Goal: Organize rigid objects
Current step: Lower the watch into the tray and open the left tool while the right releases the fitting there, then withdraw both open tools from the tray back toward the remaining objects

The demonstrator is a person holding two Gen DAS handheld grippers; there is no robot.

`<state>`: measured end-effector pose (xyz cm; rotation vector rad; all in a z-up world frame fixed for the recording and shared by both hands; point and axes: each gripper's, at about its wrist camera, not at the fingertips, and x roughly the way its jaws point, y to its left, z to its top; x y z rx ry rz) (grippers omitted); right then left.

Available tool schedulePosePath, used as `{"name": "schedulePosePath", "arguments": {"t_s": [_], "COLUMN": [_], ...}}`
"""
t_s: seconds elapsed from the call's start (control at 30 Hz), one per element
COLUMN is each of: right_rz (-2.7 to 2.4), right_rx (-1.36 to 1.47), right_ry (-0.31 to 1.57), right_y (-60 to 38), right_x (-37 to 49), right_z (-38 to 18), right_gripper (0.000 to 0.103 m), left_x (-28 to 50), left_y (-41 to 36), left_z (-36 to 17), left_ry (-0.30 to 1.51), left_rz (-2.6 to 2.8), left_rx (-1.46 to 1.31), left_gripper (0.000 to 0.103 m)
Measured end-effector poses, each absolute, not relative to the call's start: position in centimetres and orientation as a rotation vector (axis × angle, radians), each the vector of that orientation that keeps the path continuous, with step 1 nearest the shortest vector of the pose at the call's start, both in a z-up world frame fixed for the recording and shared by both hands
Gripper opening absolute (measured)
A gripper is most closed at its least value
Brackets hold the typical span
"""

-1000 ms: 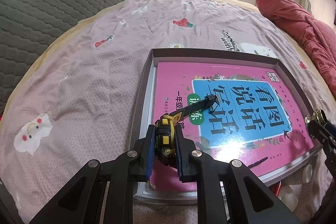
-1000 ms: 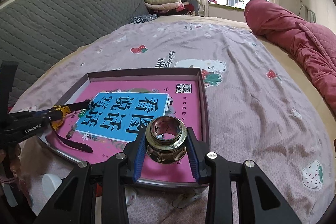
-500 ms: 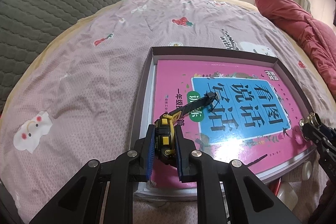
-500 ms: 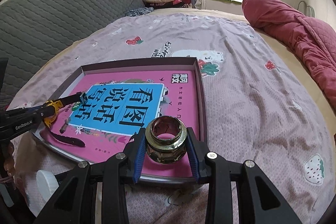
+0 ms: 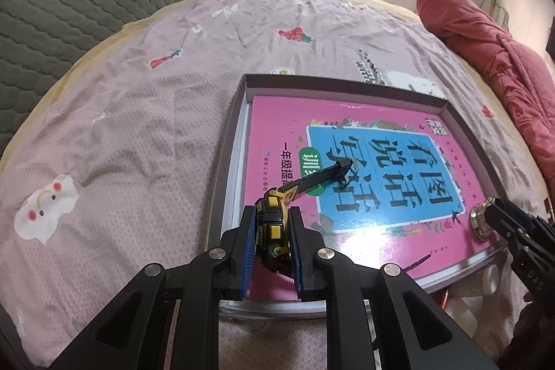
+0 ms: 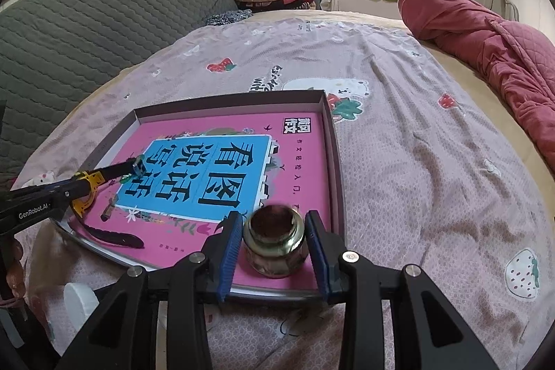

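A shallow dark tray (image 5: 229, 141) (image 6: 334, 162) on the bed holds a pink and blue book (image 5: 277, 127) (image 6: 298, 169). My left gripper (image 5: 272, 231) (image 6: 81, 188) is shut on a yellow and black tape measure (image 5: 272, 224) (image 6: 85, 195) over the book's near left corner. The tape's blade (image 5: 322, 175) sticks out over the cover, and its black strap (image 6: 114, 236) lies on the book. A brass pipe fitting (image 6: 274, 243) (image 5: 478, 222) stands on the book's near right corner between the pads of my right gripper (image 6: 274, 248) (image 5: 487, 217), with thin gaps on both sides.
The pink printed bedsheet (image 5: 121, 144) spreads all round the tray. A red quilt (image 6: 485, 33) (image 5: 503, 58) is heaped at the right and a grey padded headboard (image 6: 86, 23) runs along the left. White bottle caps (image 6: 81, 297) (image 5: 491, 276) lie below the tray's near edge.
The fitting, gripped and raised with its mouth towards the camera before, now stands lower on the book with the right pads slightly off it. The left gripper keeps its hold on the tape measure.
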<state>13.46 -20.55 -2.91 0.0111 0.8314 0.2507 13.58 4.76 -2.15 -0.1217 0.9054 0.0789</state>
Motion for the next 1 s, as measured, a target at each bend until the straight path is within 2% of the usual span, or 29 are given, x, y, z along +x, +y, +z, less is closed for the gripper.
{"name": "schedulePosePath", "arguments": {"t_s": [0.27,0.4,0.57,0.7,0.83,1.0], "right_rz": [0.245,0.25,0.256,0.262,0.267,0.276], "right_rx": [0.01,0.02,0.017,0.016,0.015,0.001], "right_ry": [0.804,0.779,0.761,0.738,0.697,0.665], "right_y": [-20.5,-20.7,-20.6,-20.6,-20.7,-20.4], "right_x": [13.2,13.0,12.7,12.3,11.8,11.3], "right_z": [-2.2,-1.7,-1.2,-0.7,0.1,0.7], "right_gripper": [0.039,0.045,0.045,0.046,0.051,0.052], "left_x": [13.3,12.9,12.5,12.2,11.8,11.2], "left_y": [5.3,5.6,5.5,5.3,4.7,4.2], "left_z": [-1.1,-0.6,0.4,1.0,1.4,2.0], "left_ry": [0.884,0.874,0.854,0.844,0.835,0.823], "left_rz": [0.08,0.081,0.075,0.068,0.052,0.043], "left_rx": [-0.146,-0.156,-0.16,-0.165,-0.161,-0.146], "left_gripper": [0.026,0.042,0.049,0.063,0.063,0.066]}}
